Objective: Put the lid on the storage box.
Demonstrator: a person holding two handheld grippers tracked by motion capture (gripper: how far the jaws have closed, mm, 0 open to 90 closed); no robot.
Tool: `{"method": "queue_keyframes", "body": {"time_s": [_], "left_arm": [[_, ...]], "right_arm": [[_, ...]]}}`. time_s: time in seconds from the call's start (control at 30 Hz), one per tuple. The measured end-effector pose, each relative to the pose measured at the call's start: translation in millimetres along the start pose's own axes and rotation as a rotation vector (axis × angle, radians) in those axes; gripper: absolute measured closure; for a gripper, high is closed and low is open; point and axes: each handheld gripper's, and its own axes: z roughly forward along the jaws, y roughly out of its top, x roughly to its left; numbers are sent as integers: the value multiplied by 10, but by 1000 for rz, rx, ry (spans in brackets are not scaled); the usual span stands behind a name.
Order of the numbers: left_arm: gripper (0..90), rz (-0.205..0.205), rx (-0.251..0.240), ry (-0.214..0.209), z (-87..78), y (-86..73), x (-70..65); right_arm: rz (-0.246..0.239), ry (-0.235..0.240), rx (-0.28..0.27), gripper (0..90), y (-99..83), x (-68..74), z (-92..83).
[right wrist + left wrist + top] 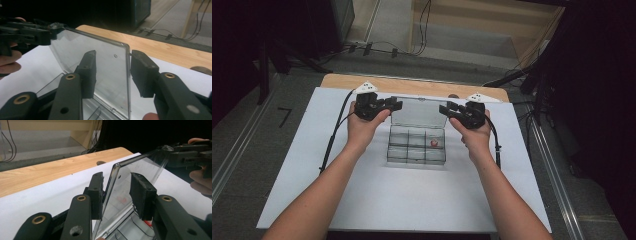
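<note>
Clear hard-plastic compartment box (416,145) mid white tabletop (312,165), thin flat lid (130,177) upright. Left gripper (116,195) and right gripper (112,75): fingers straddle lid corners, gaps visible, not clamped. Small red item (434,143) inside, blurred.

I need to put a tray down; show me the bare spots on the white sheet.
Free: the white sheet in front of the clear box, between the forearms, and both outer strips beside them. Crowded: the far middle, where the left gripper and right gripper straddle the raised lid.
</note>
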Motion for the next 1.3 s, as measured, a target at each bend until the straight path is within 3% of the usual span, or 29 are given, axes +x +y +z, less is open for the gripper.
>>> {"method": "queue_keyframes", "body": {"time_s": [0.17,0.67,0.93,1.3], "left_arm": [[609,6,3,-17,-48,-29,-37],[584,30,5,-26,-152,-121,-147],[569,39,1,-34,-204,-185,-189],[561,40,-1,-35,-276,-252,-221]], "right_arm": [[-30,-5,10,567,-2,75,-52],[-51,17,3,601,-118,137,-178],[-31,24,10,477,-167,171,-246],[-40,10,25,463,-295,169,-423]]}}
